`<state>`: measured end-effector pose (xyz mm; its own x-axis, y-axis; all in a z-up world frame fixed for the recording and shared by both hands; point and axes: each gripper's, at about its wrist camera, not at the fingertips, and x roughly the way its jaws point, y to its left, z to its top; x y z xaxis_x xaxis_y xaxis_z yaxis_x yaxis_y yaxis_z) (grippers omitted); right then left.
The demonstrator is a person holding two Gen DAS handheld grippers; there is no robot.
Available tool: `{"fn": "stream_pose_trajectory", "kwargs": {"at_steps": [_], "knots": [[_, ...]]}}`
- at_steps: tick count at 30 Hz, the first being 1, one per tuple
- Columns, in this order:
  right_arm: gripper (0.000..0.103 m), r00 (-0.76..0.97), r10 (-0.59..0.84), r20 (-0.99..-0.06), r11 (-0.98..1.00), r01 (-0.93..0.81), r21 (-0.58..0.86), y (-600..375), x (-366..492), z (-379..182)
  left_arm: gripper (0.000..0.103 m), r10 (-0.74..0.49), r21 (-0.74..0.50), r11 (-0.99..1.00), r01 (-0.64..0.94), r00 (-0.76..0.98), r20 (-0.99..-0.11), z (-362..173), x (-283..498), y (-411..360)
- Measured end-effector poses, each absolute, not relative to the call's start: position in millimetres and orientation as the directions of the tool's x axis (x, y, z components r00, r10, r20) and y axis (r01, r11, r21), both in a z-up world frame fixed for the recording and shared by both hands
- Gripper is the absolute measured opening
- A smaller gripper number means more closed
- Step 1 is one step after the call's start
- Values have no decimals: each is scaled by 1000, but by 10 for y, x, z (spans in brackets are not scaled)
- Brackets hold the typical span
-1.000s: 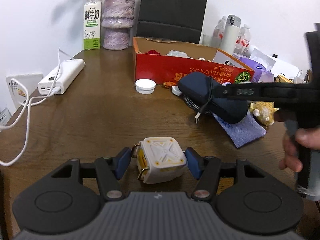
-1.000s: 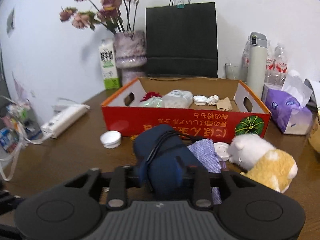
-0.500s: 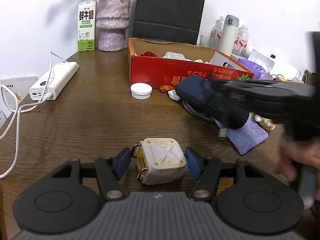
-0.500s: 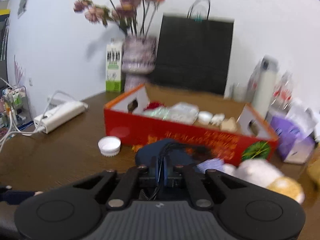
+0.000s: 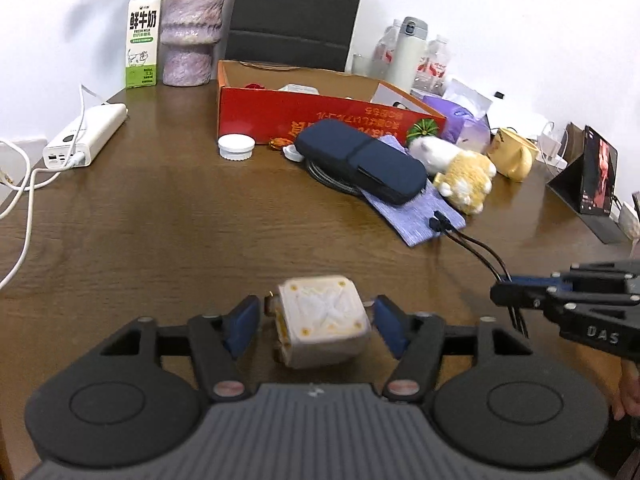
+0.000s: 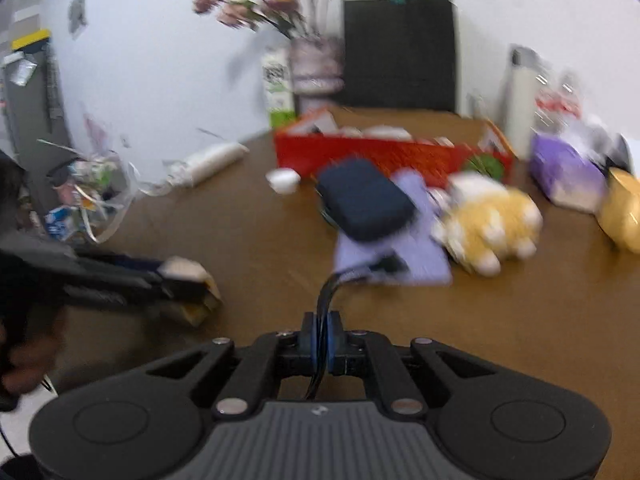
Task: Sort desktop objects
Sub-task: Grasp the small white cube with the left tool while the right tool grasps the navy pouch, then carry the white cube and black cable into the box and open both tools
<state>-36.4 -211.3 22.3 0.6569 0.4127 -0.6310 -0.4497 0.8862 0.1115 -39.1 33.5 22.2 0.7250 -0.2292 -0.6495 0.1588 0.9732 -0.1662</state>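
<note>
We risk dragging the navy pouch (image 5: 362, 160) and blue cloth (image 5: 416, 208) off their heap at two o'clock: our right gripper (image 6: 320, 338), angled down, is clenched on the black cable (image 5: 476, 246) running beneath them. Our left gripper (image 5: 316, 320), jaws just widening, sits released around the white cube (image 5: 322, 322) at six o'clock.

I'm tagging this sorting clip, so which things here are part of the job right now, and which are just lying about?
In the job:
- white cube, between the open left gripper pads, which have just been opening
- black cable, pinched in the shut right gripper
- red box

Lying about:
- milk carton
- vase
- power bank
- thermos
</note>
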Motion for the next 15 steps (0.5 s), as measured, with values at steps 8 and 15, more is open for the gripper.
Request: {"fn": "stream_pose_trajectory", "kwargs": {"at_steps": [8,15], "knots": [[39,687,356,-634,918,-384,99,-2146,-300,150,78,-225,-131,974,186,716,-661,240,-406,354],[39,703,324,-633,932,-351,86,-2127,-237,67,78,-371,-191,925,329,669,-643,316,-556,349]]}}
